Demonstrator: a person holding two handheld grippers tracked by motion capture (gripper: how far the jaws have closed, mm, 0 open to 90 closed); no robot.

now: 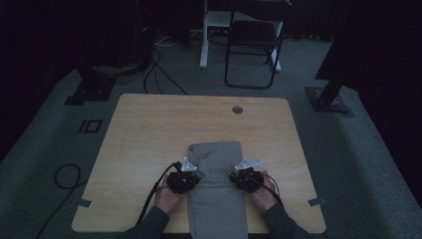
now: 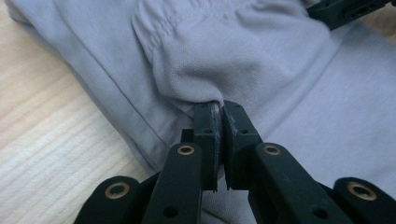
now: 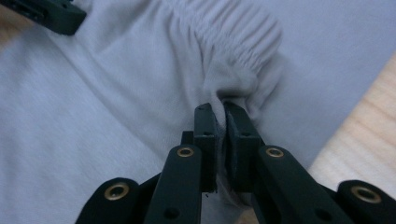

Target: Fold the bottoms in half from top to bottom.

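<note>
Grey trousers [image 1: 216,184] lie lengthwise on the wooden table [image 1: 149,129], folded over, with the lower end hanging off the near edge. My left gripper [image 1: 185,175] is shut on the cloth at the left edge of the folded part. In the left gripper view the grey trousers [image 2: 261,60] bunch up between the jaws of the left gripper [image 2: 219,109]. My right gripper [image 1: 245,174] pinches the right edge; in the right gripper view the right gripper [image 3: 219,109] clamps cloth beside the gathered elastic waistband [image 3: 233,37].
A round cable hole [image 1: 237,109] sits near the table's far edge. A black folding chair [image 1: 254,45] and a white table leg [image 1: 204,35] stand beyond. Cables [image 1: 67,177] lie on the grey carpet to the left. Black stand bases [image 1: 328,97] flank the table.
</note>
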